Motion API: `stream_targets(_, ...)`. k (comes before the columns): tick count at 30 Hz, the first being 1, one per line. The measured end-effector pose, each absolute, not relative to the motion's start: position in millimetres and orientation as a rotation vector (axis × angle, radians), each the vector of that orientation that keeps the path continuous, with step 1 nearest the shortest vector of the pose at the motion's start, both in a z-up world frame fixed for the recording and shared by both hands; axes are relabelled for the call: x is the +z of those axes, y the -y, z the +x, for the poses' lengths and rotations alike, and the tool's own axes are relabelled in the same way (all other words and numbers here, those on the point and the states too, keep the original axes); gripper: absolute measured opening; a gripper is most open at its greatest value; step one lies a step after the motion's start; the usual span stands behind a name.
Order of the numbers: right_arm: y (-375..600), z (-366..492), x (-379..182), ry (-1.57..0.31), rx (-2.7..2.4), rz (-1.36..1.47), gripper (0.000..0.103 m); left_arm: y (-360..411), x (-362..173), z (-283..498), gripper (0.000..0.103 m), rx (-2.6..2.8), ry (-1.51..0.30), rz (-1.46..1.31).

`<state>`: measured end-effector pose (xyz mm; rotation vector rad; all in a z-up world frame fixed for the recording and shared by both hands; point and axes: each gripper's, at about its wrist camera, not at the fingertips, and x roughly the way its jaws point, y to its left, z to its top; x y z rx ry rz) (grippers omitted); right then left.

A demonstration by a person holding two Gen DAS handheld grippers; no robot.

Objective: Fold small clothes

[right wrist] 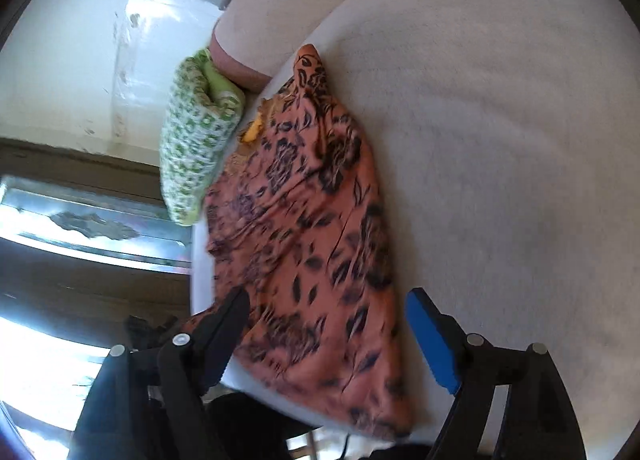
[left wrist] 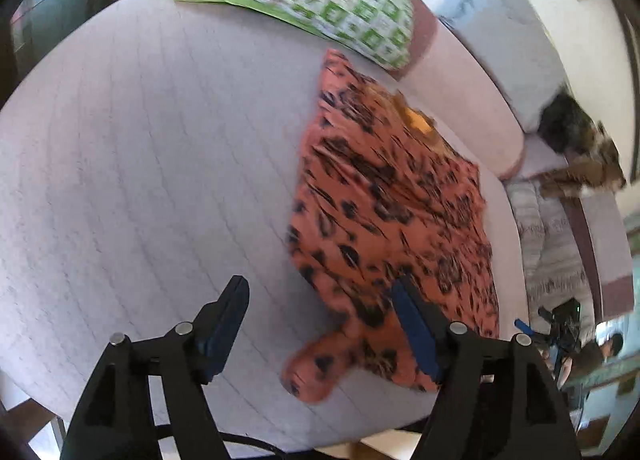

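Orange garment (left wrist: 384, 200) flat near mattress (left wrist: 160, 164) edge.

Your left gripper (left wrist: 320, 300) is a matte black frame with 2 angled fingers (left wrist: 224, 324), each faced on the inside with a blue pad (left wrist: 414, 330). You can count 4 round silver screw heads (left wrist: 184, 327) on its linkage joints, 2 per side, and a black cable (left wrist: 248, 442) curves below the frame. Your right gripper (right wrist: 326, 314) has the same build: black struts with open slots, 4 silver screw heads (right wrist: 475, 339), and a bright blue pad (right wrist: 434, 340) with squared corners on 1 finger; the other pad shows dark in shadow.
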<state>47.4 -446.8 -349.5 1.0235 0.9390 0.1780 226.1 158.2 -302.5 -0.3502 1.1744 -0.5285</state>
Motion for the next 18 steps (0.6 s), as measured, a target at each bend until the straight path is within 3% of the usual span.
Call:
stream_targets(6,437,16,-365,-0.968,0.176,1.027,0.083,-109,-321,204,0.074,-0.577,-1.166,-0.114)
stream_targets(8,433,16,-376,-0.98,0.189,1.04,0.083,-102,-334,201,0.056,-0.6,-1.202,-0.103)
stream_targets(10,427,21,-388,-1.007,0.188,1.03,0.083,-99,-347,197,0.026,-0.611,-1.247,-0.086)
stream_targets(14,400,32,-397,-1.045,0.195,0.9,0.079,-92,-352,188,0.014,-0.637,-1.24,-0.017)
stream_targets(16,378,40,-392,-1.114,0.29,0.818,0.024,-91,-345,188,0.012,-0.667,-1.219,-0.039)
stream_targets(18,361,46,-395,-1.173,0.267,0.726,0.022,-89,-337,190,0.012,-0.691,-1.191,-0.037)
